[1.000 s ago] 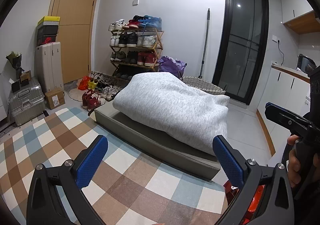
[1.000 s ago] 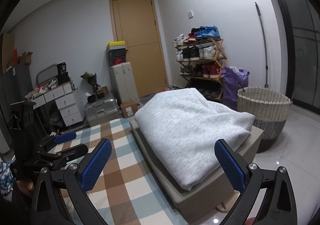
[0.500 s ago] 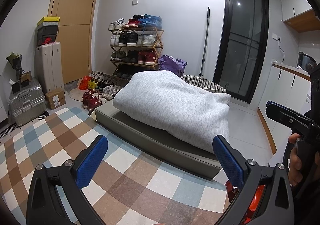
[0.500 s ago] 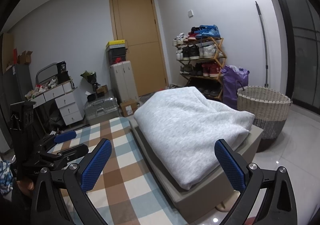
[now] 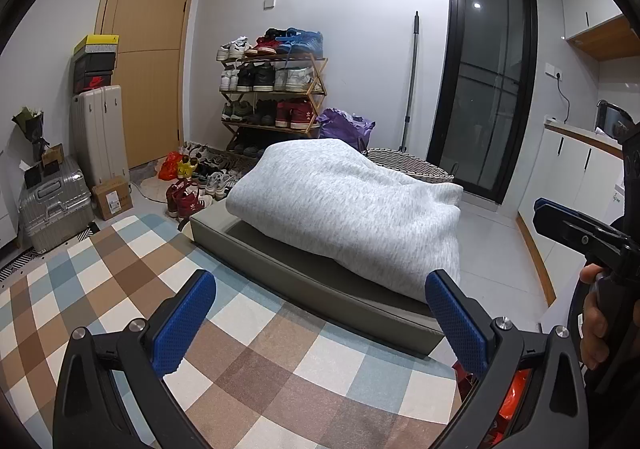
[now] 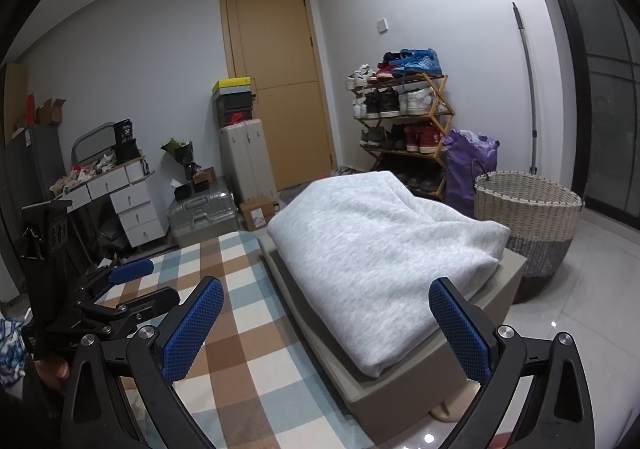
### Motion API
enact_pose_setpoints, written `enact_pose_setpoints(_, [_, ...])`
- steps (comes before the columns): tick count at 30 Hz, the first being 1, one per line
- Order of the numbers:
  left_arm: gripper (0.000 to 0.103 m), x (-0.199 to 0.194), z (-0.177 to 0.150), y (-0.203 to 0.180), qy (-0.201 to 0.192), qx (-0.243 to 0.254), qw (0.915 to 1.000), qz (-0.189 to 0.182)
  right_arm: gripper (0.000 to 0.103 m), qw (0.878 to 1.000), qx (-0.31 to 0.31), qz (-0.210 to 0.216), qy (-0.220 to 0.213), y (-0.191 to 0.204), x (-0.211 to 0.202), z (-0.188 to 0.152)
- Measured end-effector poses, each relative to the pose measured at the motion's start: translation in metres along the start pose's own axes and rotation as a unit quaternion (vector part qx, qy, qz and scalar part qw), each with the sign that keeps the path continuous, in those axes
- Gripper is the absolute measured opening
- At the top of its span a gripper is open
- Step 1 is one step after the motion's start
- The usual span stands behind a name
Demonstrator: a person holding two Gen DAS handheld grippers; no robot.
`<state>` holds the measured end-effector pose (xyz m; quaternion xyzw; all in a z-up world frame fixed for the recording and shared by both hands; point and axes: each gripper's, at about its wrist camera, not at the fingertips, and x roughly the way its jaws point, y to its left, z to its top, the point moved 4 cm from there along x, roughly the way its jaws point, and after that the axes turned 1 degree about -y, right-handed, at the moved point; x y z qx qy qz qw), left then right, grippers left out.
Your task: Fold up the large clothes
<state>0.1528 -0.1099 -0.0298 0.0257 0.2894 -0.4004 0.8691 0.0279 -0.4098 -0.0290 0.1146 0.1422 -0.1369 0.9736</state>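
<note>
The grey garment (image 5: 344, 209) lies folded in a bundle on the low grey platform (image 6: 404, 401), as it did a second ago, so I judge the fold done, while my left gripper (image 5: 320, 323) and right gripper (image 6: 328, 327) stay before the platform, fingers wide apart and holding nothing.

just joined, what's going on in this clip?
A person holds a gripper in each hand, facing a grey garment lying bunched in a thick bundle on a low grey platform beside a checked rug. The left gripper and right gripper both hover short of it, jaws wide open, holding nothing. Neither touches the garment.
</note>
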Motion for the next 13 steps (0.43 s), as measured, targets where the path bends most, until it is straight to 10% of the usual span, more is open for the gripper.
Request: enact_pose_setpoints(13, [0.102, -0.0006, -0.0011, -0.0021, 0.0, 0.013, 0.9999, -0.004, 0.103, 1.0, -0.003, 0.0, 0.005, 0.0004, 0.0028, -0.0007])
